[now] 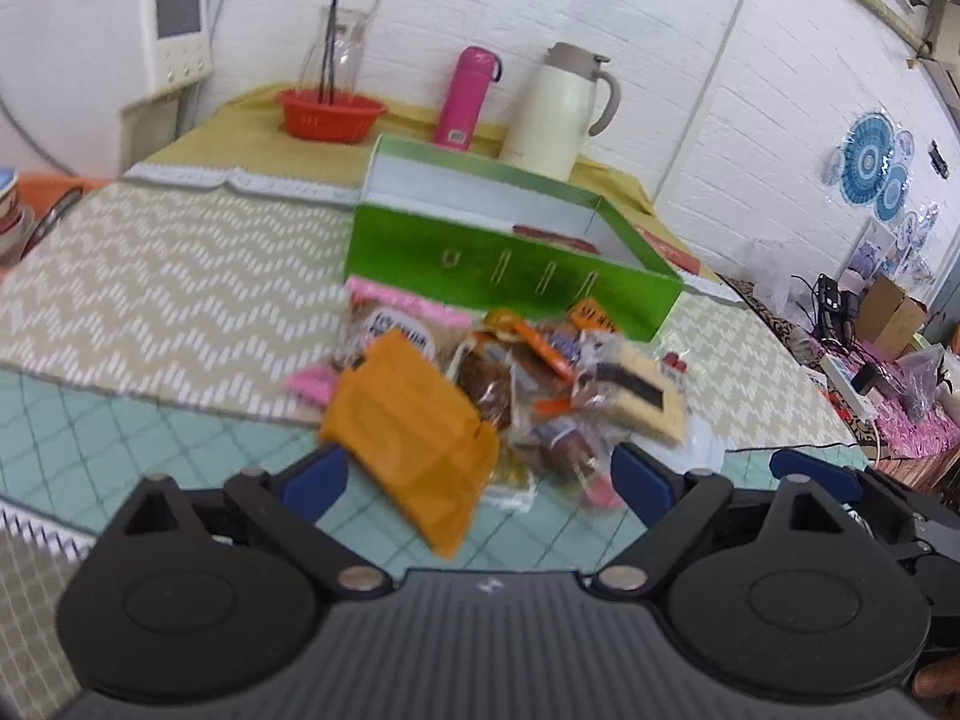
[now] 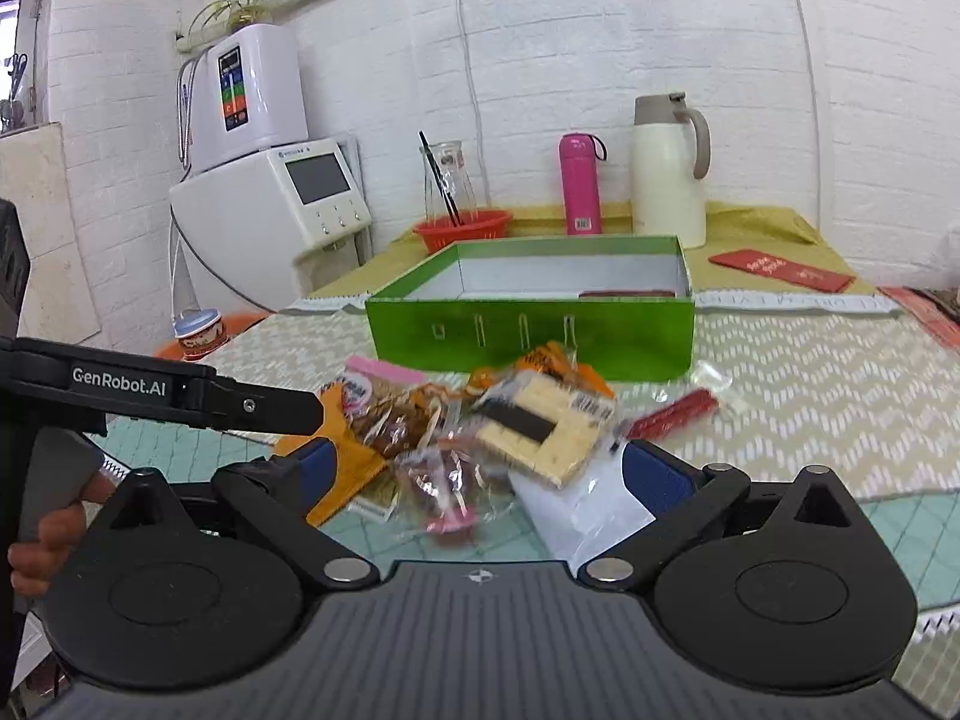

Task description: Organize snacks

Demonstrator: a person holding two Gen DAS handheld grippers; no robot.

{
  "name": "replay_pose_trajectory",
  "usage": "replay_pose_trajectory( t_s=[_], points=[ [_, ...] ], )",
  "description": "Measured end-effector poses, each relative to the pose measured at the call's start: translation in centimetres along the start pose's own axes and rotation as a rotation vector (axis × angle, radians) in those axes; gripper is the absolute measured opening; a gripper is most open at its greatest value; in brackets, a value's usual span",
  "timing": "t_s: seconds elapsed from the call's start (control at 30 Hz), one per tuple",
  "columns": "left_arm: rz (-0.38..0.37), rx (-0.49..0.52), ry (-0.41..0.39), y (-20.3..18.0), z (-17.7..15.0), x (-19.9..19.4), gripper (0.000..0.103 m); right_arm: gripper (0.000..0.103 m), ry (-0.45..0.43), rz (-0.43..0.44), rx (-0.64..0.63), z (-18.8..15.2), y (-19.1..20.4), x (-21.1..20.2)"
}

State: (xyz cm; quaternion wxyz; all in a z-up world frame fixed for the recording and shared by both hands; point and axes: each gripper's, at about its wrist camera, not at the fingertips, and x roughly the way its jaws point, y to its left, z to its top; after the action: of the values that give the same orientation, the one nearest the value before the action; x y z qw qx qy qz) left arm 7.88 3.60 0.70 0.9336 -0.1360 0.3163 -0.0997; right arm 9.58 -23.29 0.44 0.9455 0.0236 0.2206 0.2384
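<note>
Green cardboard makes one open box (image 2: pixel 528 330) on the table (image 1: pixel 168 264) — a heap of wrapped snacks (image 2: pixel 480 420) lies just in front of it, too jumbled to count, with one orange packet (image 1: pixel 414 432) on the near side. Behind the box stand one pink bottle (image 2: pixel 579 183), one cream jug (image 2: pixel 669 171) and one red basket (image 2: pixel 462 228). Two grippers point at the heap — the left gripper (image 1: pixel 480 480) and the right gripper (image 2: pixel 486 471) both have their jaws spread wide, holding nothing.

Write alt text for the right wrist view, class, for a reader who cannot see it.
Open right tongs hover over a pile of wrapped snacks on a patterned tablecloth. Behind the pile stands an open green box, with a pink flask and cream jug against the white brick wall.
</note>
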Motion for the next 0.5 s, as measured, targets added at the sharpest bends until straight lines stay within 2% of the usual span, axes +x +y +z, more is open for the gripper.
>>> replay_pose_trajectory(
  t_s=[0.1, 0.17, 0.33, 0.5],
  points=[
    [0.027, -0.062, 0.031, 1.8, -1.6, 0.0, 0.089, 0.103, 0.048, 0.036, 0.009, -1.4, 0.8, 1.1],
    [0.042, -0.08, 0.041, 2.7, -2.0, -0.3, 0.089, 0.103, 0.07, 0.013, 0.0, -1.5, 1.1, 2.0],
    [0.043, -0.115, 0.01, 4.1, -2.1, -1.5, 0.089, 0.103, 0.057, -0.02, -0.02, -0.8, 1.4, 3.9],
    [0.023, -0.126, 0.015, 4.5, -1.7, -1.1, 0.089, 0.103, 0.071, -0.05, -0.053, 0.0, 1.7, 6.2]
  ],
)
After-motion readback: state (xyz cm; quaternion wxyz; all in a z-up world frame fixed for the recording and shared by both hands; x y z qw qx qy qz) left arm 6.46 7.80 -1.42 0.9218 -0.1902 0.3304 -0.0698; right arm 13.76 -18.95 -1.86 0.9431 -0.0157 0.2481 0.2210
